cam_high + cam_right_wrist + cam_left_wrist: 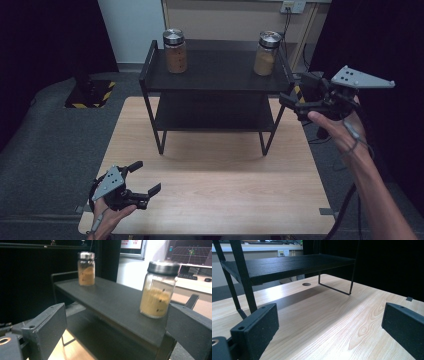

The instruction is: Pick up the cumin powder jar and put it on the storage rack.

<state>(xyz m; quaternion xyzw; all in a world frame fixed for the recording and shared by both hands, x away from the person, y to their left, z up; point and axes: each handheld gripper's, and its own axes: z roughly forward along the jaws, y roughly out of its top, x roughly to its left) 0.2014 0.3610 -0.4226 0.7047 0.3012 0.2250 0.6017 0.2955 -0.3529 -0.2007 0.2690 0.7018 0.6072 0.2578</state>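
Two glass jars of tan powder with metal lids stand on the top of a black two-tier shelf (215, 80): one jar at its left end (175, 51) and one at its right end (266, 53). My right gripper (296, 89) hovers open just off the shelf's right end, level with the top tier. In the right gripper view the near jar (159, 290) stands just ahead, close to the right jaw, and the far jar (86, 268) stands at the other end. My left gripper (145, 177) rests open and holds nothing, low over the table's front left corner.
The shelf (287, 265) stands at the back of a light wooden table (215, 190), with a lower tier (215, 117) under the top one. The table has a small round hole (306, 284). Dark curtains hang on both sides, and grey floor surrounds the table.
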